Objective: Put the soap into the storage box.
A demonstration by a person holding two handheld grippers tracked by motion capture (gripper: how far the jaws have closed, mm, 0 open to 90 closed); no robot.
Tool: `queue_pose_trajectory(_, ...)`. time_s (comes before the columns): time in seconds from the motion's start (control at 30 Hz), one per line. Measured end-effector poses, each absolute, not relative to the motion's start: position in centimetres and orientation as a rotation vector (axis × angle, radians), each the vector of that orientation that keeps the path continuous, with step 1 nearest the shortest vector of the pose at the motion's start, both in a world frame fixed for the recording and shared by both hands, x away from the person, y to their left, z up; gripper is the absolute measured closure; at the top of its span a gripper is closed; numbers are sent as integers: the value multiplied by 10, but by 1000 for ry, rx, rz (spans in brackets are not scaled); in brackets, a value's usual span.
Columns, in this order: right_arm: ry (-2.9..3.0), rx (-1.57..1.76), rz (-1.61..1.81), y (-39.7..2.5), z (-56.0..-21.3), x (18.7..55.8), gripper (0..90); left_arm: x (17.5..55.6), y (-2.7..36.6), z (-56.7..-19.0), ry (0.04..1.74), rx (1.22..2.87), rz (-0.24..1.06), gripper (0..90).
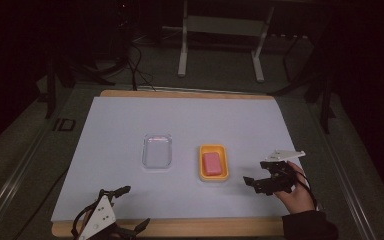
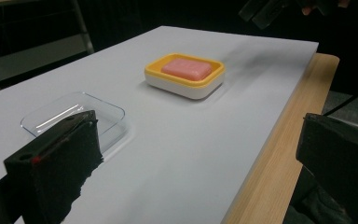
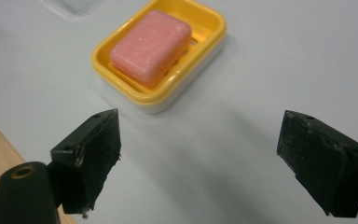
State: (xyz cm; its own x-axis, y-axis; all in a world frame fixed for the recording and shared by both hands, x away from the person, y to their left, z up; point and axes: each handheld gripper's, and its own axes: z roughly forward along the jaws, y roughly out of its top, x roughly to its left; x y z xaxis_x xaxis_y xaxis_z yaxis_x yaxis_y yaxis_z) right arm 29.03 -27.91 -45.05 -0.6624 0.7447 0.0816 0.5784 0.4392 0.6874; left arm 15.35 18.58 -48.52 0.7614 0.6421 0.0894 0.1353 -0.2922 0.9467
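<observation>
While the left tool (image 1: pixel 125 210) sits at the surface's near-left edge with jaws wide and empty, the right tool (image 1: pixel 254 174), held in a hand (image 1: pixel 296 192), hovers near the right edge, also wide. A yellow dish (image 1: pixel 213 163) mid-surface holds pink soap (image 1: pixel 212 163); a clear tray (image 1: pixel 157 150) lies beside it. The white surface (image 1: pixel 120 125) stands in a dark room.

1 pink soap (image 1: pixel 212 163), 1 yellow dish (image 1: pixel 202 172), 1 clear lid (image 1: pixel 157 150) — 2 grippers, 1 table (image 1: pixel 180 94).
</observation>
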Motion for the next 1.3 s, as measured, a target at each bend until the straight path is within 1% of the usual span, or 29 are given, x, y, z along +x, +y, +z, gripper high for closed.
queue_pose_trajectory(0.63, 2359, 1080, 1029, -306, -477, 261, 137, 153, 186, -485, 597, 1831, 553, 3)
queue_pose_trajectory(0.9, 2268, 1179, 1052, -324, -487, 264, 135, 153, 186, -485, 595, 1828, 550, 3)
queue_pose_trajectory(1.3, 2273, 1191, 1074, -325, -490, 267, 134, 153, 186, -485, 592, 1835, 553, 2)
